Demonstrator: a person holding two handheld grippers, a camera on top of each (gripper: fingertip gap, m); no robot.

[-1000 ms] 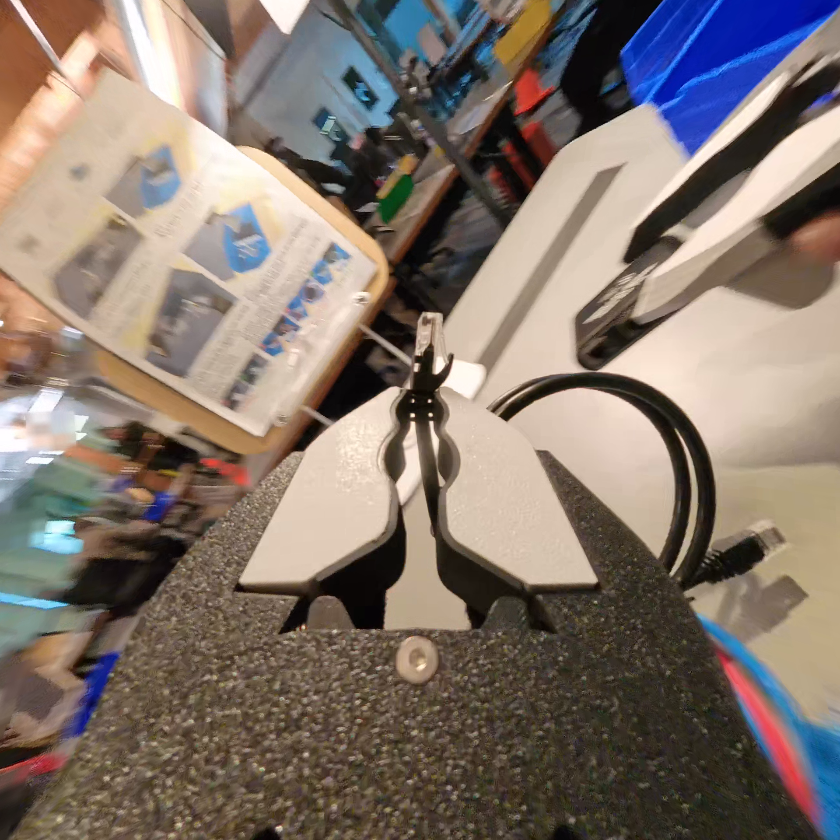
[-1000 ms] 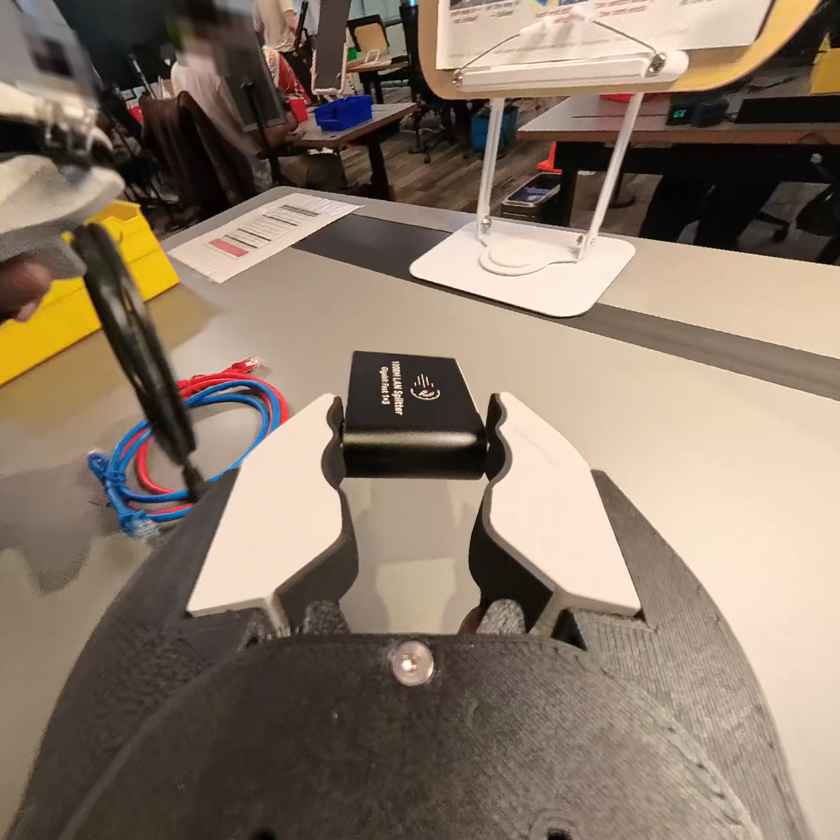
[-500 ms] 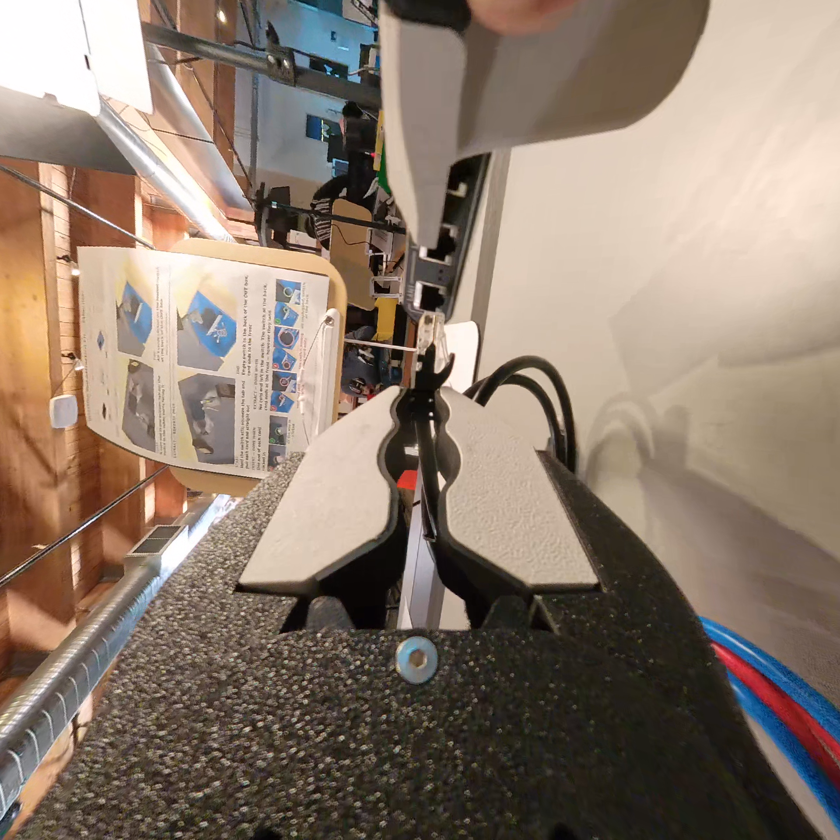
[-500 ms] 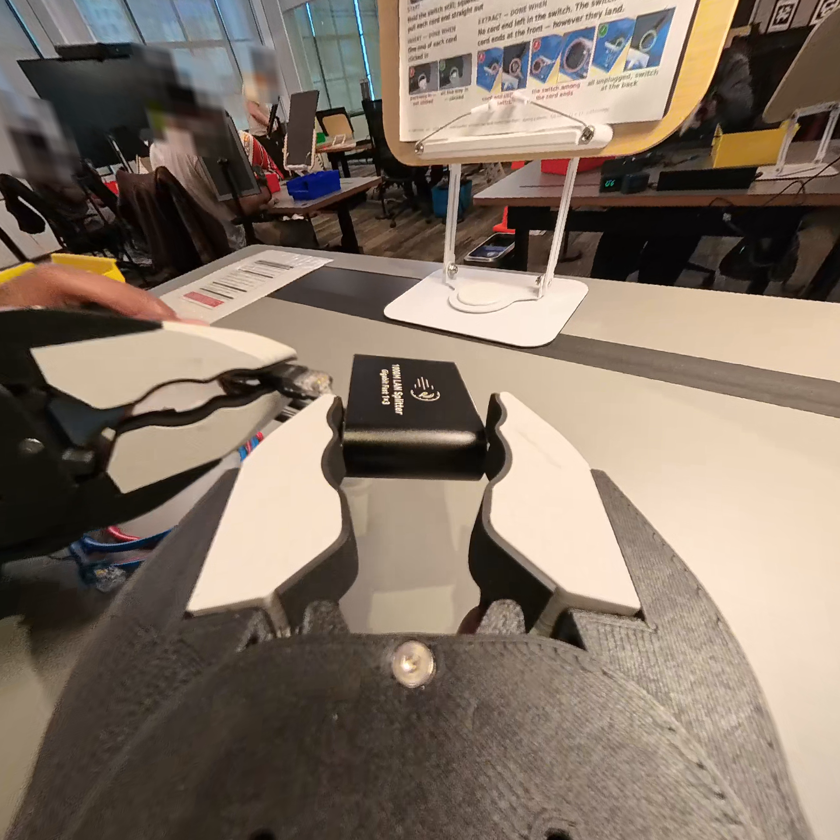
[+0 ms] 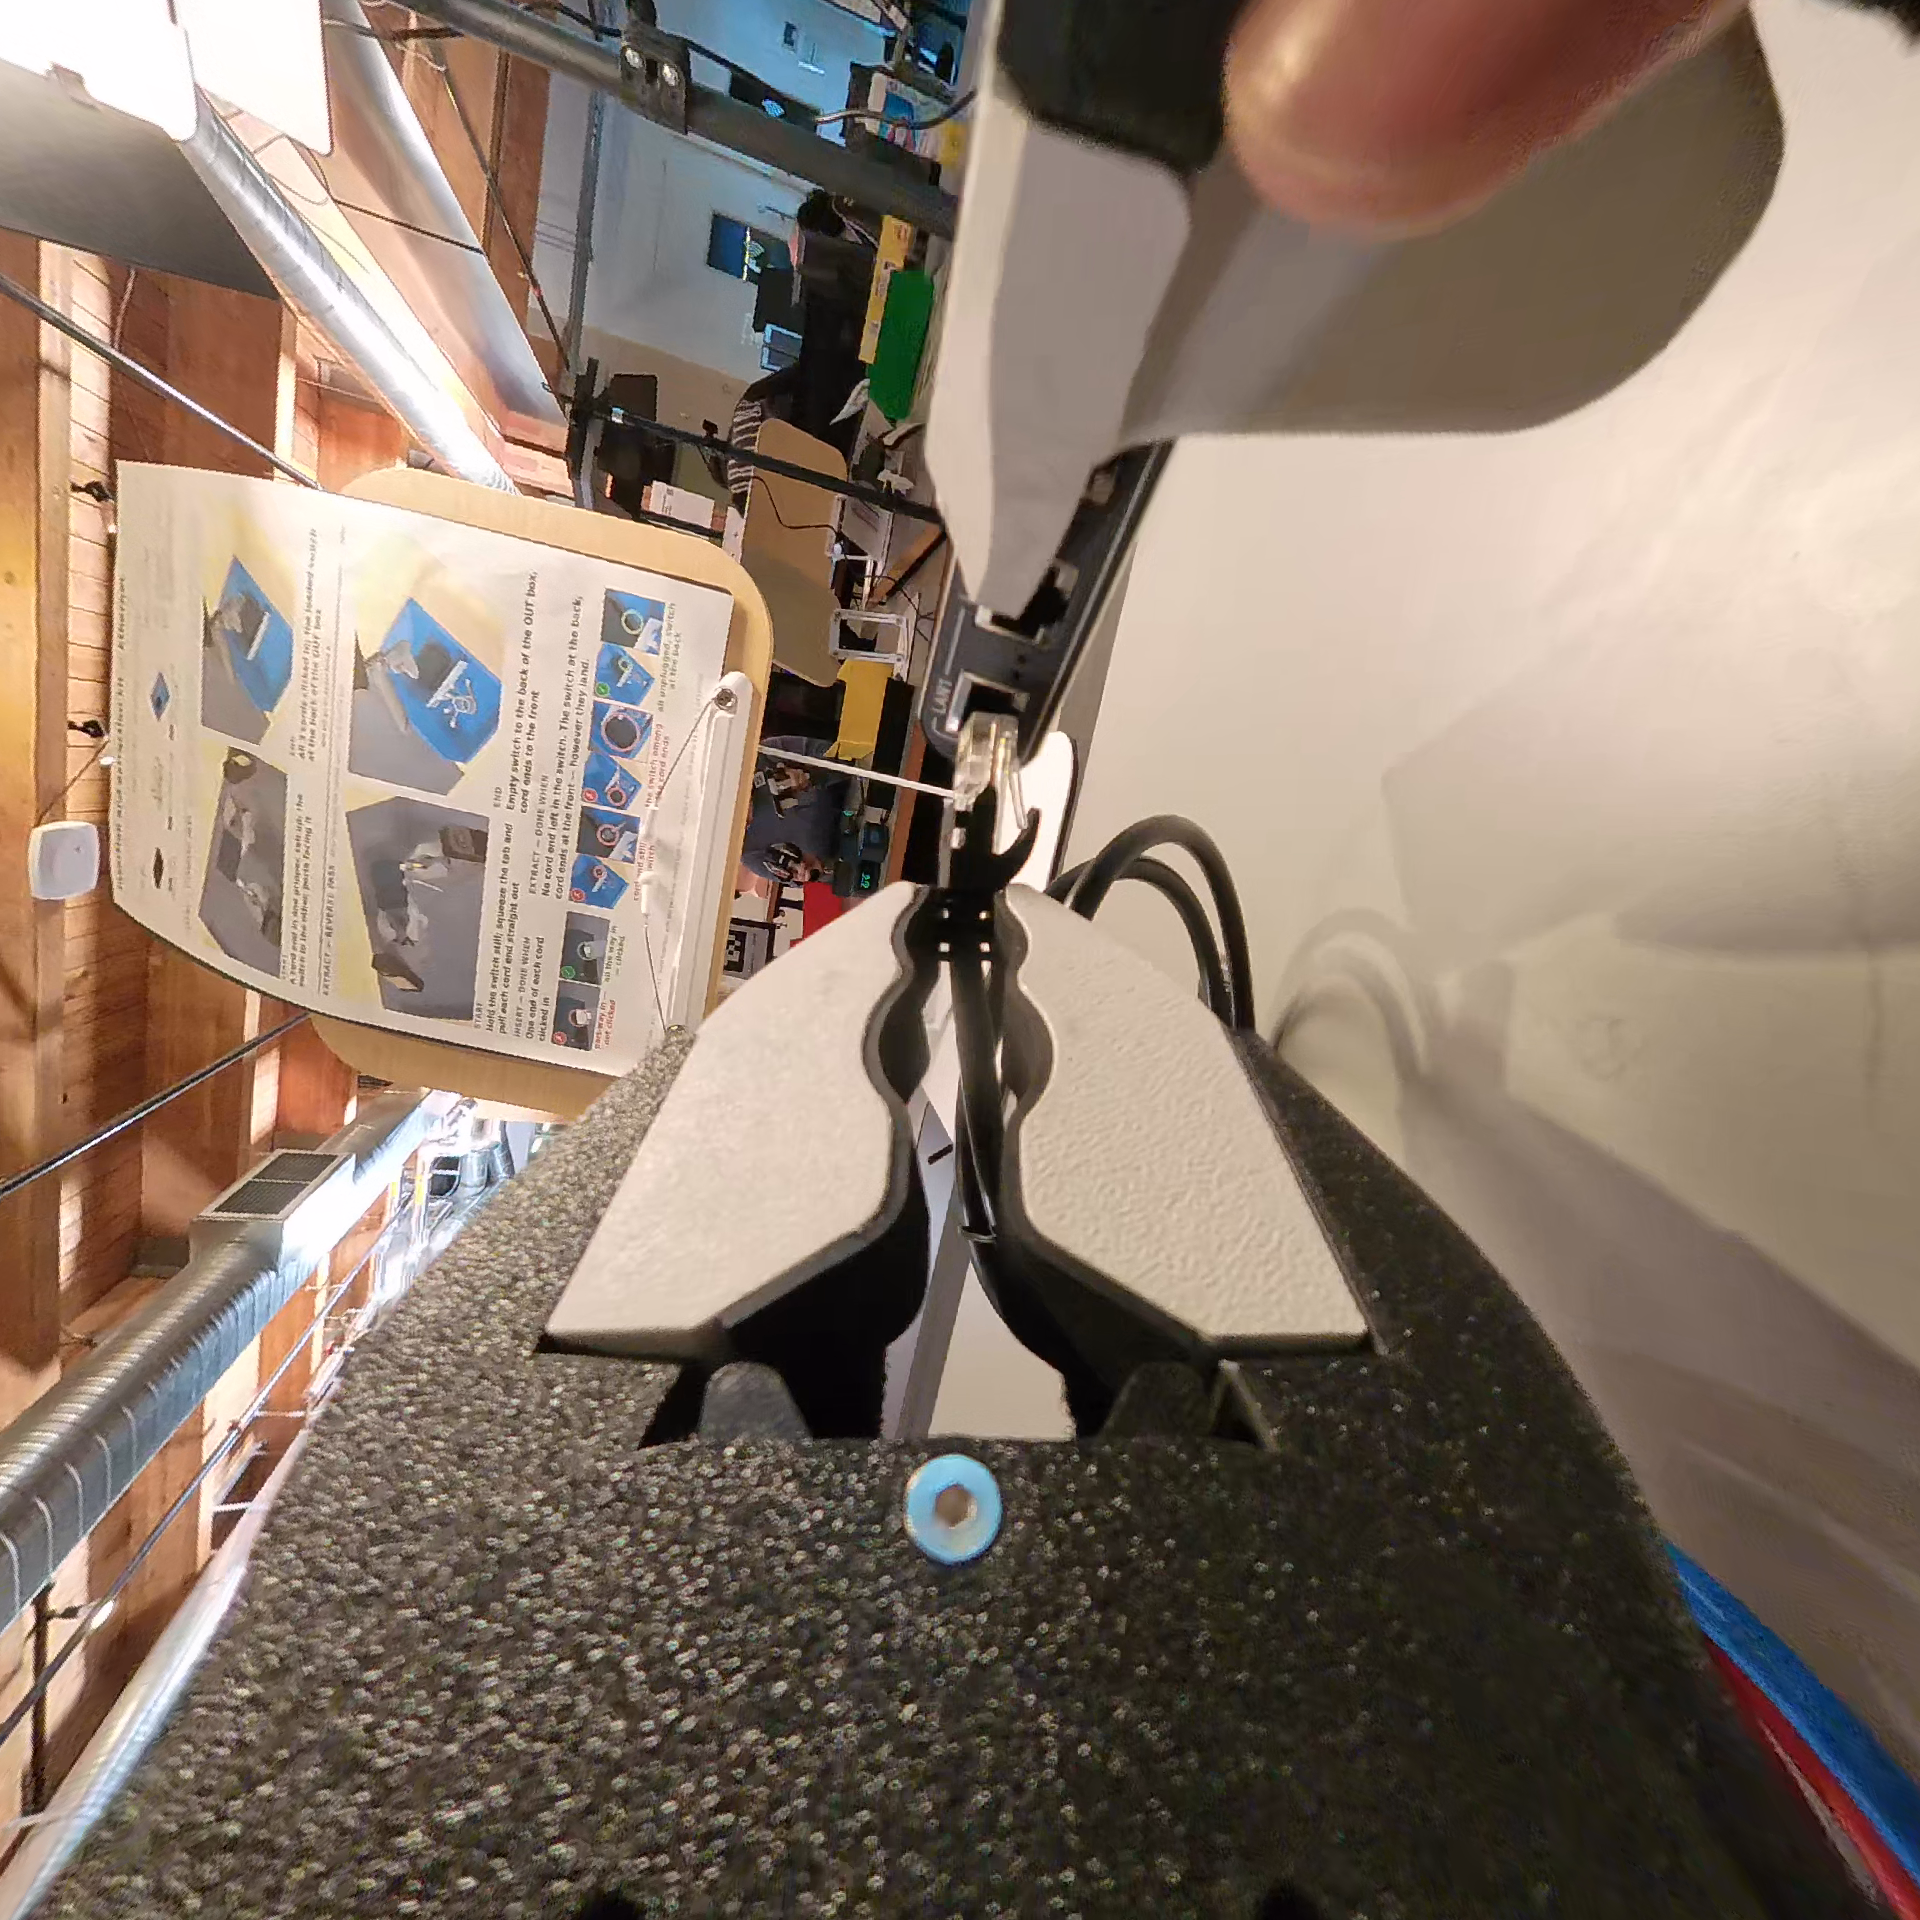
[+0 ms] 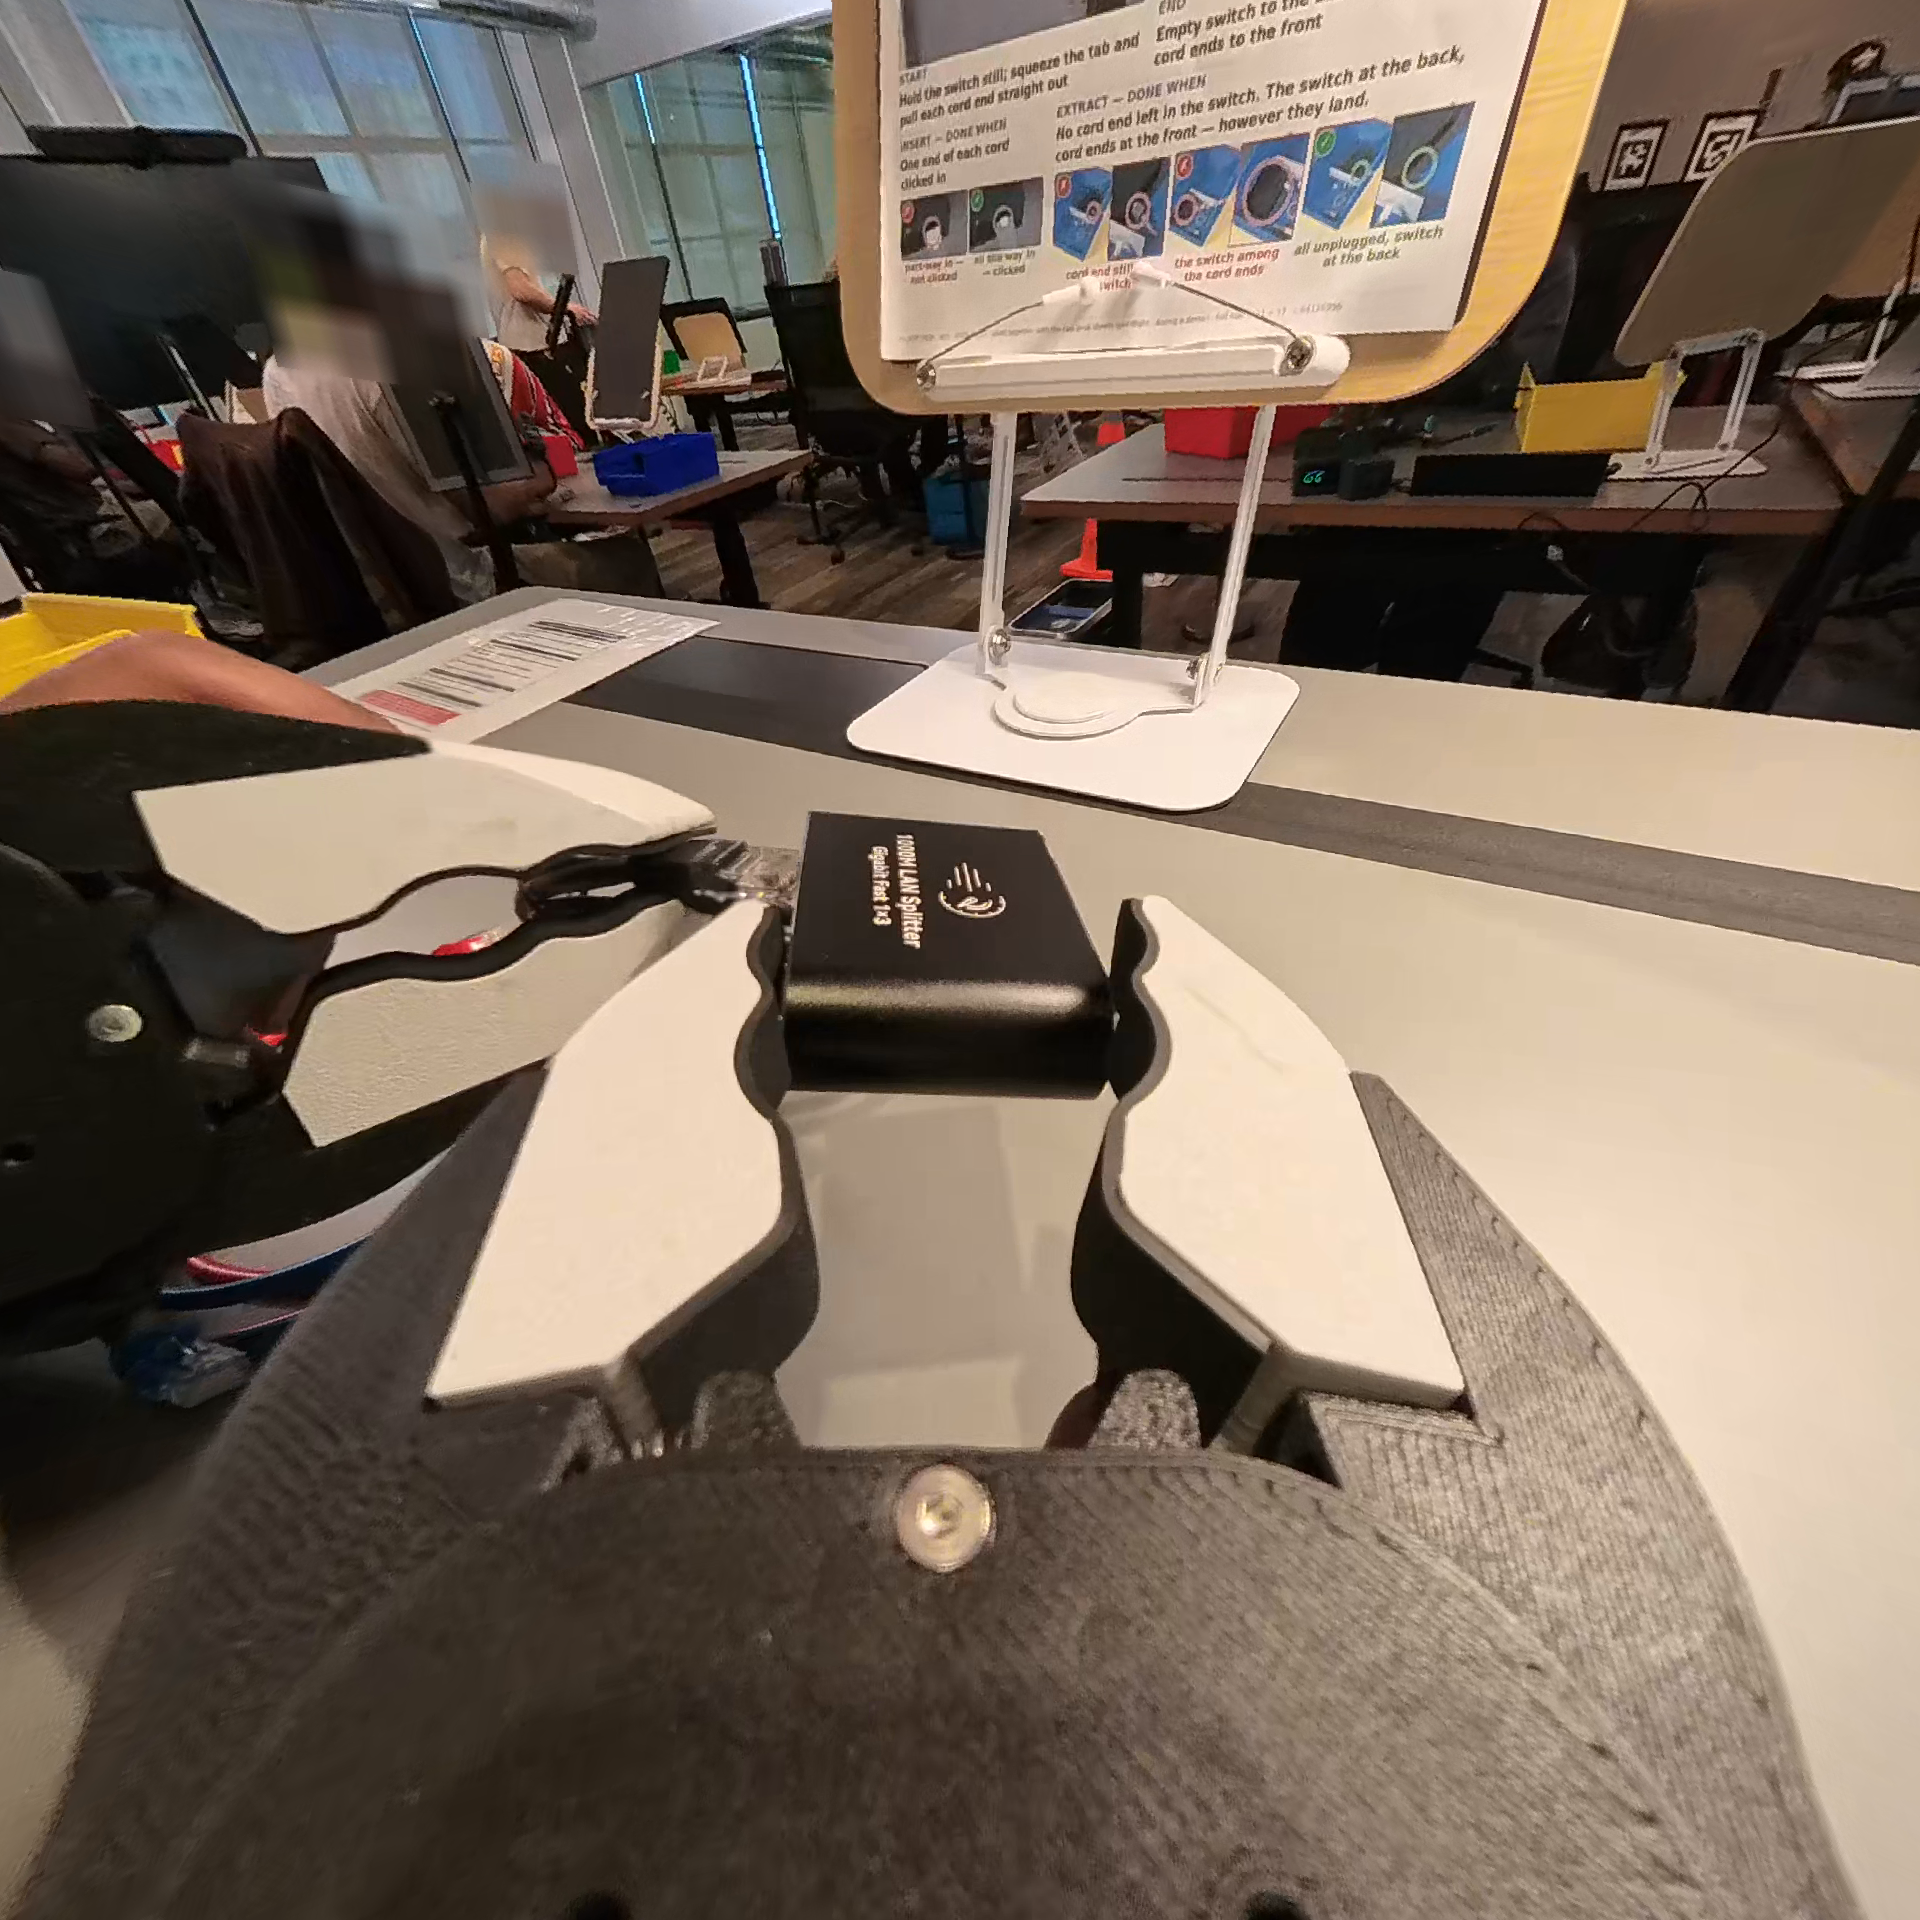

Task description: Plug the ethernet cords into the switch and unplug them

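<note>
Grey tabletop (image 6: 1558,1018) carries a white stand (image 6: 1075,743) with an instruction sheet, in front of a busy workshop. On it, near the stand, the black switch (image 6: 940,935) is pinched at its near end between the jaws of the right gripper (image 6: 940,997). The black cord (image 5: 977,1039) is clamped between the pressed-together jaws of the left gripper (image 5: 961,914), its clear plug (image 5: 982,753) held right at a port on the switch's left side, while red and blue cords (image 5: 1808,1714) are seen lying beside it
</note>
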